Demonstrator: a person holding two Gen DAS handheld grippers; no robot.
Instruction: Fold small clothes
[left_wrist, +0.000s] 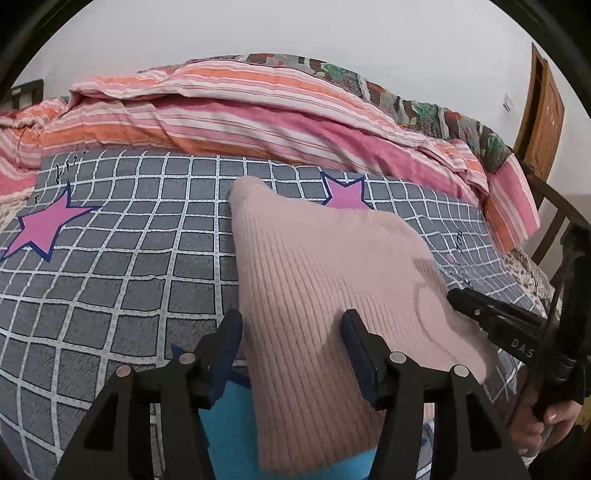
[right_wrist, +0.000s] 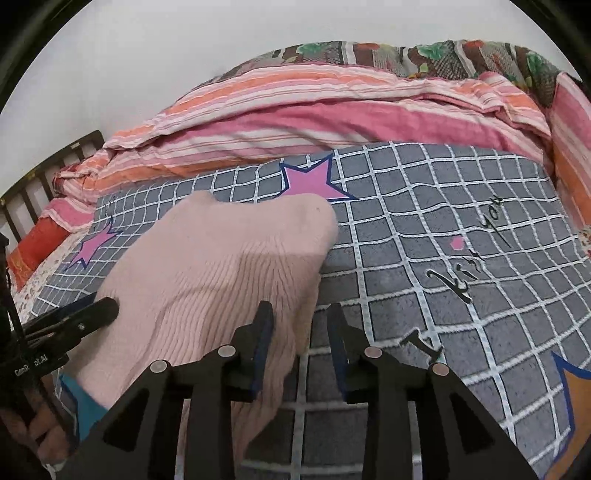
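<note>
Left wrist footage showed a pink ribbed knit garment (left_wrist: 317, 280) laid on the grey checked sheet (left_wrist: 122, 258), its long axis running away from the camera toward the striped quilt (left_wrist: 229, 107), with a rounded end pointing at the quilt. Beside that far end a pink star (left_wrist: 345, 195) printed on the sheet was seen. The left gripper (left_wrist: 291, 332) was held spread, its fingers straddling the near part of the garment without pinching it. A blue item (left_wrist: 225, 417) was partly covered by the garment's near edge. From the right wrist view, the right gripper (right_wrist: 301, 325) was likewise seen parted, one finger over the garment's right edge and the other over bare sheet (right_wrist: 443, 229). The garment (right_wrist: 221, 266) lay mostly to the left of that gripper, slanting toward the quilt (right_wrist: 314, 118).
</note>
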